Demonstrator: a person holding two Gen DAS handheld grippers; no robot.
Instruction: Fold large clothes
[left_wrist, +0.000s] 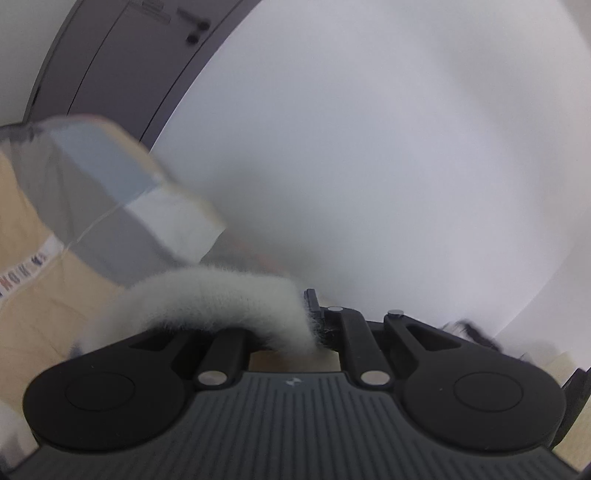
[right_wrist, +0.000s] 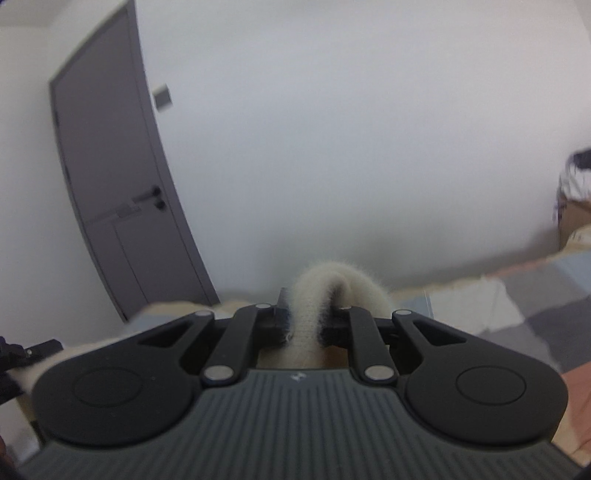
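A fuzzy cream-white garment (left_wrist: 207, 295) is pinched in my left gripper (left_wrist: 314, 332), which is shut on a thick roll of its edge and held up facing a white wall. The fabric bends off to the left over the gripper body. My right gripper (right_wrist: 306, 325) is shut on another fold of the same cream garment (right_wrist: 332, 284), which bulges up between the fingers. Both grippers are raised. The rest of the garment hangs out of sight below them.
A checked grey, blue and cream blanket (left_wrist: 103, 192) lies on the bed at the left; it also shows at the right in the right wrist view (right_wrist: 524, 295). A grey door (right_wrist: 118, 192) stands at the left. A cardboard box (right_wrist: 574, 221) sits at the far right.
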